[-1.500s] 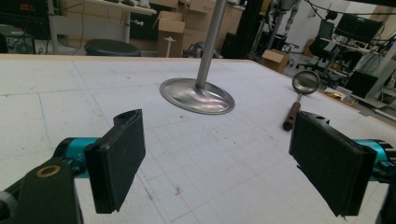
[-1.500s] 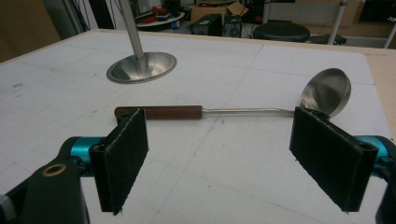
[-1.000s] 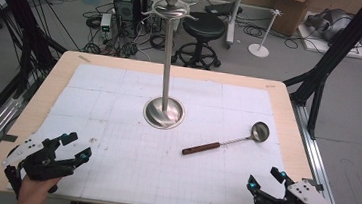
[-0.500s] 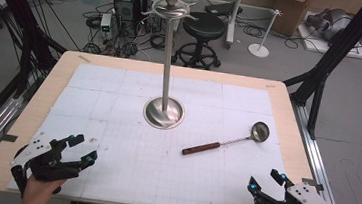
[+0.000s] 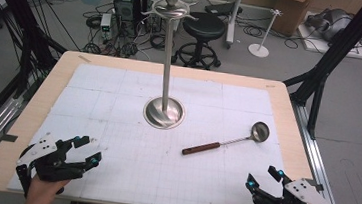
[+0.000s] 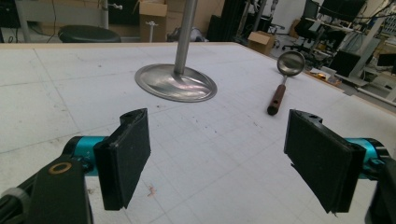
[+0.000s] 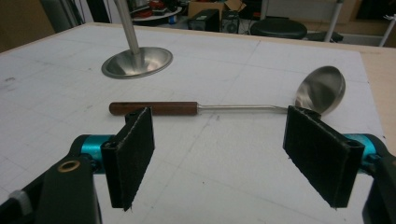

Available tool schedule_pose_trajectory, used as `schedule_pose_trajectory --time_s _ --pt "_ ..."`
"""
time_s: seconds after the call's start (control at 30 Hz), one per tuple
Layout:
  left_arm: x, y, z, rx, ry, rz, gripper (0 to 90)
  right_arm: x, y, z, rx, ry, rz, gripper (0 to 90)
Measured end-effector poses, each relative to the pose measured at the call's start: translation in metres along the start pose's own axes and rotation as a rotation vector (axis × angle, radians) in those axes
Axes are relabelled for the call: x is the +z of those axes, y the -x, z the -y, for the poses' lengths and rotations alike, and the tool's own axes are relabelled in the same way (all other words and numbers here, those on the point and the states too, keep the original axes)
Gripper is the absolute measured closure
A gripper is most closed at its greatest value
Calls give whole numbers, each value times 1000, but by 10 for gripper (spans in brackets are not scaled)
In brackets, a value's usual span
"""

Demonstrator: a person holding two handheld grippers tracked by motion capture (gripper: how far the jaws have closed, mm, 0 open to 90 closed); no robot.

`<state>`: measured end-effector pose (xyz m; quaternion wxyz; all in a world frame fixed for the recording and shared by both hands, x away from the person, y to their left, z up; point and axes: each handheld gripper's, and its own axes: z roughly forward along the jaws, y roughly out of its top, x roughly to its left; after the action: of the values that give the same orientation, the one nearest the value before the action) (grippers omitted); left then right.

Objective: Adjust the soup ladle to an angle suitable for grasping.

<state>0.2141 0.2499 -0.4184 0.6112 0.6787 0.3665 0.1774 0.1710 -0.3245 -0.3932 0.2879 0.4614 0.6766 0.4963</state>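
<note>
Lying on the table (image 5: pixel 121 71) right of the stand (image 5: pixel 164 111), the ladle (image 5: pixel 225 144) is not yet grasped; both the left gripper (image 5: pixel 89 151) and right gripper (image 5: pixel 262 179) are held wide open and empty, so an approach to the handle is required next.

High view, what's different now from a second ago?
The left tool has slid slightly right along the table's near edge, and both tools' jaws have just been closing a little with nothing between them. The right tool, the ladle and the metal stand stayed put.
</note>
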Motion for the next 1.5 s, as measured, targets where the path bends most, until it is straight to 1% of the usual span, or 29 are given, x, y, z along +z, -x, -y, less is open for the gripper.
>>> schedule_pose_trajectory --time_s 0.03,0.17,0.2,0.3,0.33,0.37,0.43,0.5,0.53,0.57,0.6,0.63,0.67,0.73,0.77,0.8,0.87,0.93,0.97,1.03,1.13,1.17,1.23,1.27,1.3,1.37,1.4,1.5 --pt "1 1 0 -6 3 3 232 1 -1 0 -1 -4 -4 236" --pt "6 4 -1 11 -14 15 240 4 -1 -2 -2 -4 -10 240" --pt "8 5 0 14 -18 14 241 4 0 -3 -9 1 -9 252" --pt "10 5 0 23 -31 12 241 8 3 -11 -15 13 -10 318" --pt "10 5 1 23 -33 10 241 9 4 -13 -15 8 -5 352" --pt "10 5 1 23 -33 10 242 11 6 -16 -19 13 -4 414" --pt "9 5 1 20 -32 4 244 15 9 -19 -28 1 -19 537" --pt "9 4 1 20 -33 -1 245 21 14 -22 -45 -23 -27 708" --pt "9 4 1 20 -33 -1 245 21 14 -22 -45 -23 -27 708" --pt "9 3 1 21 -34 -3 245 29 20 -25 -46 -52 -33 839" --pt "10 2 2 17 -39 -7 245 34 23 -26 -42 -71 -28 887" --pt "10 2 2 16 -43 -8 245 40 27 -26 -44 -78 -25 893" --pt "10 2 2 16 -43 -8 245 46 30 -27 -29 -84 -24 893" --pt "11 2 3 15 -48 -6 246 60 37 -28 -21 -93 -9 893" --pt "12 2 3 17 -51 -5 246 60 37 -28 -21 -93 -9 893" --pt "12 2 3 20 -52 -6 247 76 43 -29 -9 -115 3 893" --pt "12 2 4 21 -56 -5 247 92 47 -29 2 -133 4 894" --pt "11 1 3 21 -52 -4 248 111 50 -32 -6 -166 25 894" --pt "11 1 3 17 -51 -5 248 117 51 -33 -19 -174 30 893" --pt "10 1 3 16 -49 -4 248 130 54 -37 -37 -208 51 893" --pt "10 0 4 12 -48 -1 249 148 60 -43 -30 -270 66 893" --pt "10 0 4 12 -48 -1 249 148 60 -43 -30 -270 66 893" --pt "10 0 4 12 -49 1 249 161 63 -46 -31 -339 76 894" --pt "10 0 4 12 -49 1 249 161 63 -46 -31 -339 76 894" --pt "10 0 4 15 -52 3 249 170 65 -47 -31 -376 80 894" --pt "9 0 4 14 -47 2 249 173 65 -47 -23 -383 83 893" --pt "8 0 4 12 -47 1 250 179 65 -46 -15 -413 87 893" --pt "8 0 4 13 -46 1 251 186 66 -42 -10 -447 92 893"
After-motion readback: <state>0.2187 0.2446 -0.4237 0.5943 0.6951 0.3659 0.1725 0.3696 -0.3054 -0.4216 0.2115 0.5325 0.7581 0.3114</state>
